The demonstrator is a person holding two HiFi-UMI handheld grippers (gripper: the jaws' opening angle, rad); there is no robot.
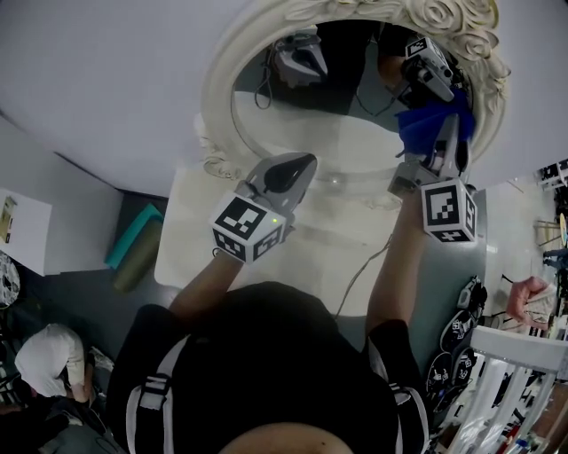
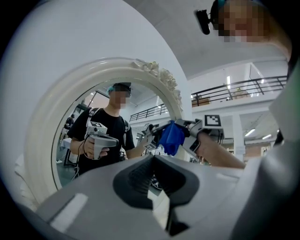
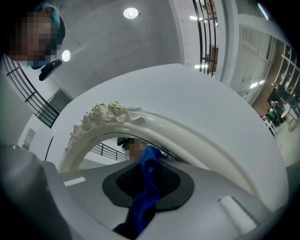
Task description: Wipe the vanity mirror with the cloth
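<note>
1. Where it's at: the cloth (image 1: 429, 127) is off the worktop (image 1: 202, 241) and up at the vanity mirror (image 1: 348, 135), so pickup is done and this looks like the wiping itself.
2. The blue bunch sits on the right side of the glass, close to the inner edge of the frame. In the head view it meets its own reflection, so I'd call it touching, though that angle is too steep for me to swear by it.
3. What's left: no smears or clean patches show on the glass, so I can't mark off any wiped area. My guess is that the middle, the left side and the bottom are all to do.
4. Right gripper (image 1: 449, 133): fingers clamped on the cloth. Its own view shows the blue fabric running right up between them and poking out past the tips.
5. Left gripper (image 1: 307, 161): fingers closed with nothing in them. It hangs in front of the lower part of the mirror, apart from the glass, doing nothing useful.
6. Orientation: the mirror is an oval standing upright on the worktop by the wall, with its long axis vertical and its glass facing the person. The rose trim (image 1: 444, 18) is at the top.
7. The cloth is bunched long and narrow, with its long axis in line with the right fingers and its free end aimed at the glass.
</note>
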